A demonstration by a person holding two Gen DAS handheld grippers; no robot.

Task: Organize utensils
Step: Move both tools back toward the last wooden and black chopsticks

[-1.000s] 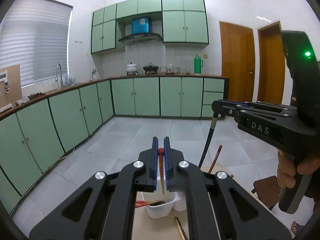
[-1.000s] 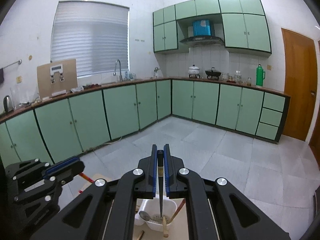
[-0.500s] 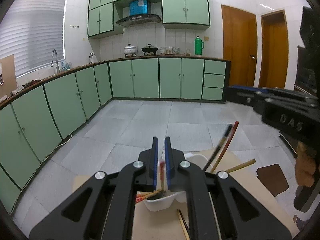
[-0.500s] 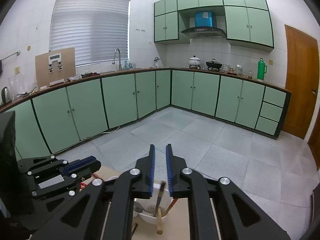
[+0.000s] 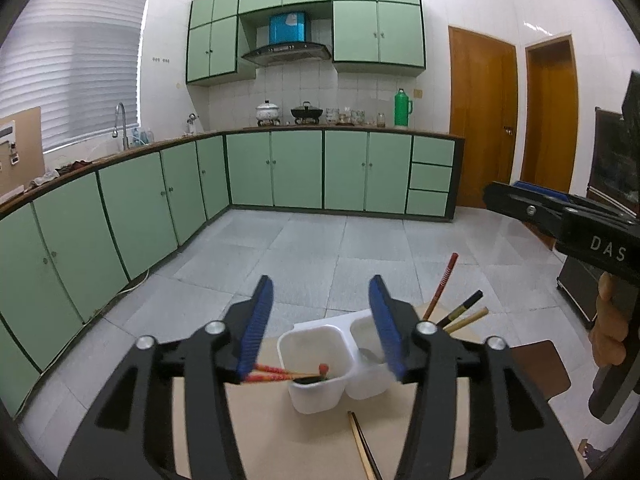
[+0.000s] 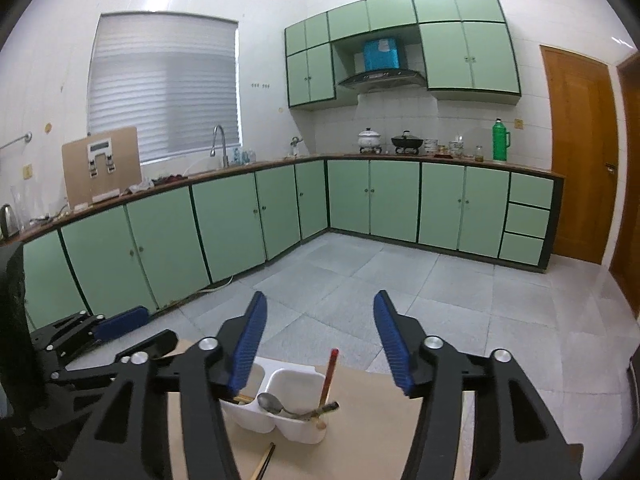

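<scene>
1. Since the white two-cup holder (image 5: 320, 364) is what everything goes into, I'll start there: it sits on the tan board (image 5: 272, 432), right below and just ahead of both my grippers, its two cups side by side.
2. In the left wrist view the near cup has red chopsticks (image 5: 276, 374) lying almost flat across its rim, ends poking out to the left. The far cup has a red stick (image 5: 442, 286), a dark one and a bamboo one leaning up and to the right.
3. In the right wrist view the right-hand cup holds a metal spoon (image 6: 269, 402) lying low, bowl to the left, plus one upright red chopstick (image 6: 329, 376).
4. The only thing not in the holder yet is a loose pair of chopsticks (image 5: 362, 446) on the board, just in front of it. Its long axis runs roughly toward me, a bit diagonal.
5. My left gripper (image 5: 320, 320) is opening, blue pads spread, nothing between them. My right gripper (image 6: 318, 334) too: opening, nothing held.
6. My guess is that pair is next. It lies nearly dead centre under the left gripper and left of centre under the right, so left looks nearer. I'd want to tip down and pinch across the sticks, not along them.
</scene>
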